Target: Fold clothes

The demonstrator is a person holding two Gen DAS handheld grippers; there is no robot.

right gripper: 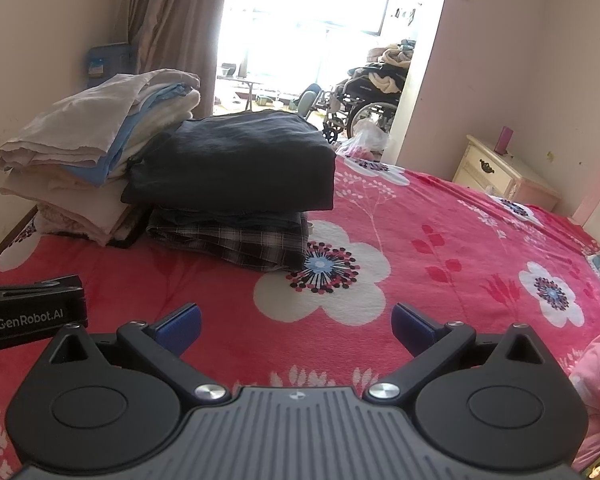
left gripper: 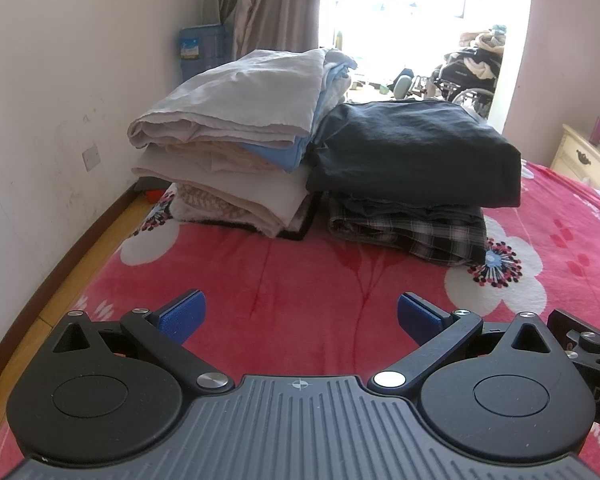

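Both my left tongs (left gripper: 302, 316) and right tongs (right gripper: 296, 322) hang spread wide and empty above the red floral blanket (right gripper: 440, 240). The pale stack (left gripper: 228, 140) and dark stack (left gripper: 412, 168) look already folded. I judge I am between garments; next I must find an unfolded one.

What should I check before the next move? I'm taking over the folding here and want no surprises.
1. Left gripper empty, jaws open: ok.
2. Right gripper empty, jaws open: ok.
3. Bare blanket in front of both grippers, room to lay out a garment: ok.
4. Dark stack stable: ok; the black garment lies flat on the plaid one.
5. Light stack stable: cannot tell; it is taller, with uneven edges, and touches the black garment.
6. Next garment to fold within reach: cannot tell; only a pink cloth shows at the right edge.
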